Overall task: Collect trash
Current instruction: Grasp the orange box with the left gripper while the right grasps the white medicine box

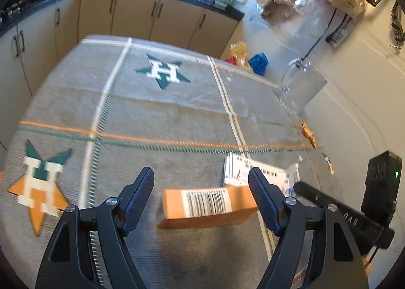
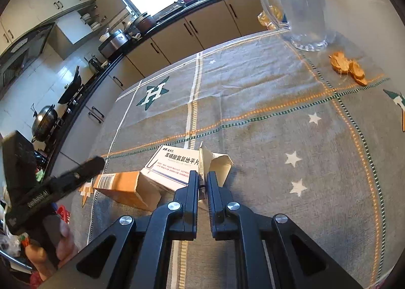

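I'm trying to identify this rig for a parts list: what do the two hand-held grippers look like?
Both match: the left hand-held gripper and right hand-held gripper have matte black angular linkage arms with triangular cut-outs, silver round pivot pins, and dark textured finger pads. Each carries a black block behind it; one shows a green light. White lettering marks the body.

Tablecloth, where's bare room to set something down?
Free: the wide middle of the tablecloth, between the green star and the orange box, and the stretch right of the white box below the peels. Crowded: the two boxes together, and the corner around the glass jug.
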The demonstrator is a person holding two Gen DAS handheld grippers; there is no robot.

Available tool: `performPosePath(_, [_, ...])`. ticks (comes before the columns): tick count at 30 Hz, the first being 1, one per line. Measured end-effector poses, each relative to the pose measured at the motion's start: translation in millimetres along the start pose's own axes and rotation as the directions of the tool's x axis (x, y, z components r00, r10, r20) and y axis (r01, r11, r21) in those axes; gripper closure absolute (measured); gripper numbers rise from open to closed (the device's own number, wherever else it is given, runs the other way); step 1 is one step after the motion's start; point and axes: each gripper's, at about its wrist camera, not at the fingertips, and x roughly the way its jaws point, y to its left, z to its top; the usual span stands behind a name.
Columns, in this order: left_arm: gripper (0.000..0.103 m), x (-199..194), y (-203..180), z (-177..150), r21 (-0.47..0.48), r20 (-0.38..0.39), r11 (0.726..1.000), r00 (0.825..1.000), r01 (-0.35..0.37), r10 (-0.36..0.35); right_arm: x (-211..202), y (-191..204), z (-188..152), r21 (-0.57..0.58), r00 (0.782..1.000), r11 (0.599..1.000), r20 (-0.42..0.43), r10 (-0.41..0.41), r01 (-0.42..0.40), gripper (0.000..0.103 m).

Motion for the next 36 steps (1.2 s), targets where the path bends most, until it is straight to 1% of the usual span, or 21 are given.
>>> performPosePath(2, [0.027,1.3,-5.5,-6.6,0.039,-0.026,0.999,0.999,0.025,-0.024,-0.2,-4.4,2.3,0.016,1.0,1.0,0.0,-0.003,0.003,0.095])
performPosePath(5, [0.027,-5.3,-21.7,-23.2,0.14,-0.055,0.989,0.998,0.046,-0.038,-3.6,-9.2,3.9,0.037,1.0,0.999,0.006,0.004,-0.004,0.095])
performPosePath(7, [0.027,-8.5,-35.2,-35.2,0.21,-0.083,0.976,0.996,0.049,-0.032,-6.1,-8.9,3.3,0.038,1.0,0.999,0.013,0.004,-0.004,0.095])
performPosePath(9, [0.027,-11.7,-52.8,-51.4,0.289,-0.119,0.954,0.992,0.081,-0.048,-6.9,-7.7,3.9,0.036,1.0,0.999,0.015,0.007,-0.008,0.095])
performPosePath(10, [0.027,-12.9,-60.5,-57.4,0.322,-0.122,0.943,0.992,0.081,-0.043,-7.6,-7.6,4.2,0.037,1.0,0.999,0.017,0.005,-0.006,0.095])
performPosePath(12, [0.027,-13.0,-77.3,-68.4,0.395,-0.117,0.917,0.993,0.053,-0.007,-8.6,-7.5,4.2,0.036,1.0,0.999,0.02,0.004,-0.005,0.095])
performPosePath(14, [0.027,-10.1,-85.0,-71.2,0.414,-0.096,0.91,0.995,0.017,0.025,-9.0,-9.1,3.2,0.039,1.0,0.999,0.02,0.002,-0.003,0.095])
performPosePath(16, [0.027,-1.8,-87.5,-69.4,0.4,-0.082,0.916,0.995,-0.027,0.065,-8.0,-10.7,4.7,0.041,1.0,0.999,0.019,0.001,-0.002,0.095])
performPosePath(18, [0.027,6.2,-84.3,-68.4,0.358,-0.085,0.933,0.994,-0.037,0.072,-8.2,-12.4,5.1,0.047,1.0,0.999,0.019,-0.001,0.0,0.095])
performPosePath(19, [0.029,10.2,-82.7,-69.0,0.339,-0.09,0.94,0.993,-0.04,0.074,-8.1,-13.2,5.5,0.048,1.0,0.999,0.017,0.0,-0.001,0.095])
performPosePath(21, [0.046,15.0,-79.3,-71.6,0.307,-0.091,0.95,0.992,-0.054,0.086,-9.1,-13.6,5.3,0.048,1.0,0.999,0.017,0.0,-0.001,0.095])
performPosePath(22, [0.062,18.0,-77.8,-73.3,0.297,-0.097,0.953,0.992,-0.055,0.087,-8.7,-14.1,5.1,0.045,1.0,0.999,0.018,0.0,0.0,0.095])
performPosePath(23, [0.074,19.8,-75.6,-75.1,0.282,-0.102,0.958,0.991,-0.054,0.086,-9.2,-14.0,5.1,0.04,1.0,0.999,0.019,0.0,0.0,0.095])
performPosePath(25, [0.08,19.7,-72.4,-77.7,0.257,-0.092,0.965,0.992,-0.06,0.086,-9.9,-12.6,4.6,0.028,1.0,1.0,0.019,0.005,-0.006,0.095])
performPosePath(28, [0.08,11.6,-68.6,-78.6,0.239,-0.034,0.966,0.994,-0.095,0.106,-9.9,-7.0,3.0,0.011,1.0,1.0,0.018,0.006,-0.006,0.095])
performPosePath(32, [0.08,-3.2,-60.3,-76.8,0.206,0.069,0.967,0.988,-0.153,0.142,-6.9,-0.5,0.6,-0.009,1.0,1.0,0.011,0.021,-0.021,0.095])
performPosePath(35, [0.08,-13.1,-53.9,-73.7,0.192,0.162,0.953,0.966,-0.233,0.204,-7.6,8.1,-2.5,-0.041,0.999,0.999,0.023,0.036,-0.035,0.095])
performPosePath(36, [0.08,-16.6,-52.3,-73.3,0.188,0.196,0.945,0.953,-0.268,0.231,-7.3,10.7,-3.0,-0.049,0.999,0.998,0.023,0.041,-0.04,0.095])
